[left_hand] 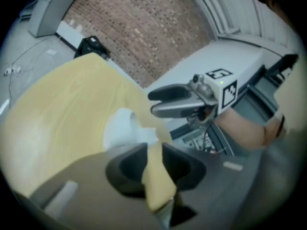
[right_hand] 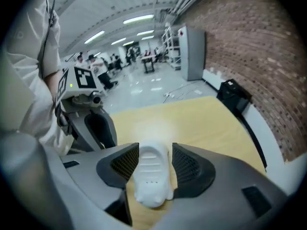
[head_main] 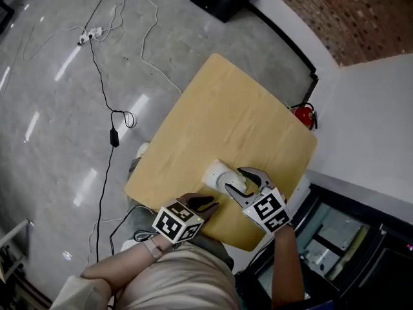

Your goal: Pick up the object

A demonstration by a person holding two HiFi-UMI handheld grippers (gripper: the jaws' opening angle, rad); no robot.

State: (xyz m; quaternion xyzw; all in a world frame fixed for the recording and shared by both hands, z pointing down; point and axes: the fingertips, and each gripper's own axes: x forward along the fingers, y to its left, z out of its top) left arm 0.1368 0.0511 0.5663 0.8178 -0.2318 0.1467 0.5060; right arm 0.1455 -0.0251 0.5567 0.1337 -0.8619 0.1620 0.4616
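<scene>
Polished grey concrete floor (head_main: 58,108) is seen all round, bounded by a brick wall (head_main: 335,11) at the far side, and a square pale-yellow wooden table (head_main: 239,108) is set upon it. Over the table's near edge the left gripper (head_main: 208,203) is held, its jaws parted by only a narrow gap in which nothing but tabletop is seen. The right gripper (head_main: 236,181) is laid low just beside it, and its meshed pads appear to be pressed against both flanks of the white object (head_main: 222,175), which lies on the table near that same edge. The object is formed as a smooth moulded shell, broad and rounded at the far end and narrower toward the jaws, with shallow cross grooves and a few tiny holes on top. It is judged to be stiff, light plastic and somewhat slippery. The narrower grooved part, where the pads stand, is judged the soundest place for a hold.
</scene>
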